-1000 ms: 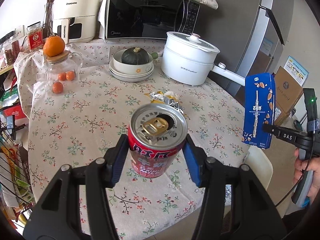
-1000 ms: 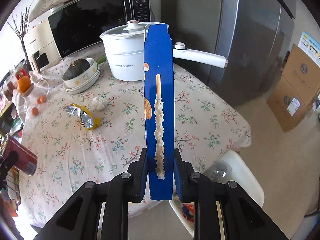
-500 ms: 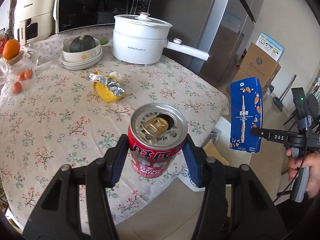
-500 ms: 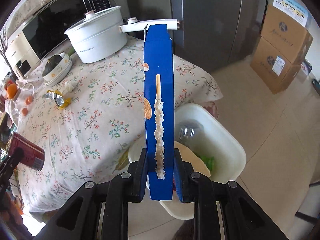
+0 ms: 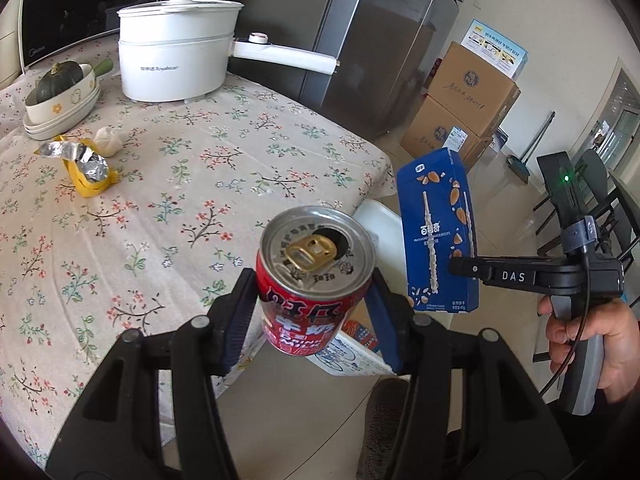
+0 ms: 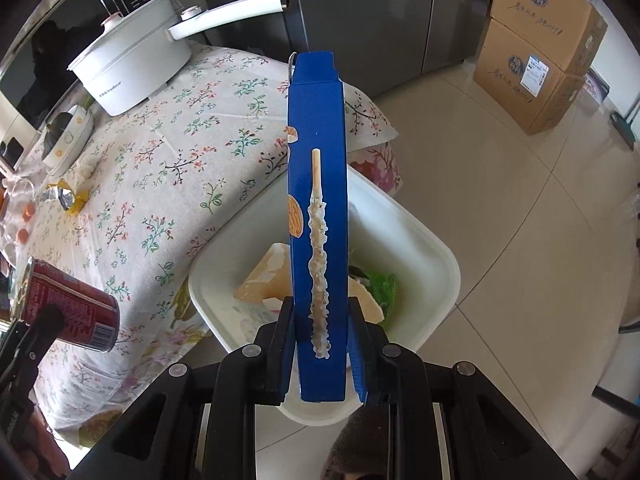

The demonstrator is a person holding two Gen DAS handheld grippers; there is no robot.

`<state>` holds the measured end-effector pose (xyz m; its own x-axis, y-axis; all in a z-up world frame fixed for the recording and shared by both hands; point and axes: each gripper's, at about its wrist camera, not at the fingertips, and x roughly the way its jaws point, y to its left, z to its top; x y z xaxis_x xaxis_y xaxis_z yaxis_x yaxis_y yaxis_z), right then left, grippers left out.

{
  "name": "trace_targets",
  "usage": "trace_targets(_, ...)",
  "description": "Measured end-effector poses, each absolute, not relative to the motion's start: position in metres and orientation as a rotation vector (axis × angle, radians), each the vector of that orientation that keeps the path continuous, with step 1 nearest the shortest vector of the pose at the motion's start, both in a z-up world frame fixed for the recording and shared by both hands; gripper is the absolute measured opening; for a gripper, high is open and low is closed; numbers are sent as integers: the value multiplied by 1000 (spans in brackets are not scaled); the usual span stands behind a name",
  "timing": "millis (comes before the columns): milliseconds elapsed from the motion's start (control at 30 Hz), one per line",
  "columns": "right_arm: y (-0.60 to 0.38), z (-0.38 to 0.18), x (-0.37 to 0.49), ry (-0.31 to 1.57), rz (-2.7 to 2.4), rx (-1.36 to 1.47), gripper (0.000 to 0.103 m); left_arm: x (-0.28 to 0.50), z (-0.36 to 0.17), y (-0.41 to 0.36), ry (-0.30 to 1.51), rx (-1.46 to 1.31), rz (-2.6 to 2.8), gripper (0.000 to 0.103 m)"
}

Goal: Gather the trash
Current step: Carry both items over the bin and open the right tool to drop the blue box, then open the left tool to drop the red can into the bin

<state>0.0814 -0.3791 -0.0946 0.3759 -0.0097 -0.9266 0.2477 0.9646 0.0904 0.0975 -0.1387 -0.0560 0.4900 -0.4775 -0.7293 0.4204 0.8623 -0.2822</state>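
Upright, the tall blue snack box (image 6: 318, 216) sits pinched in the right gripper (image 6: 320, 344) fingers; the left gripper (image 5: 314, 300) fingers clamp a red can (image 5: 314, 280).

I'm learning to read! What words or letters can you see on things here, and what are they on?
"DAS": on the arm of the right gripper.
"Royalstar": on the white pot, small.
"Midea": on the microwave, faint.
"MILK": on the red can, with Chinese characters.
Blue snack box: Chinese brand characters; the small print is too tiny.
Cardboard boxes: handwriting-style Chinese, too blurred.
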Motion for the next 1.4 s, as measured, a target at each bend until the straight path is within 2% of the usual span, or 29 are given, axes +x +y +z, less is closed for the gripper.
trace_targets(33,-383,-95,82,1176,-169,242,27,97,-58,-145,912,-65,-556,56)
trace_targets(100,-392,-97,81,1183,-174,279,37,98,-61,-156,922,-56,-574,56)
trace_targets(133,-396,-96,81,1178,-179,300,47,98,-63,-161,926,-53,-583,56)
trace_targets(167,-401,-95,79,1168,-181,315,52,99,-65,-166,930,-49,-590,56)
trace_targets(700,-439,-91,65,1148,-242,309,55,105,-103,-221,975,15,-644,56)
trace_targets(733,-440,-90,65,1148,-245,309,56,105,-101,-223,960,37,-633,59)
trace_targets(767,-441,-90,64,1147,-248,308,57,106,-99,-223,954,59,-609,70)
trace_targets(833,-442,-89,64,1143,-251,307,59,108,-94,-217,930,66,-566,82)
trace_targets(1400,-384,-65,85,1087,-196,221,67,116,-75,-139,911,63,-407,85)
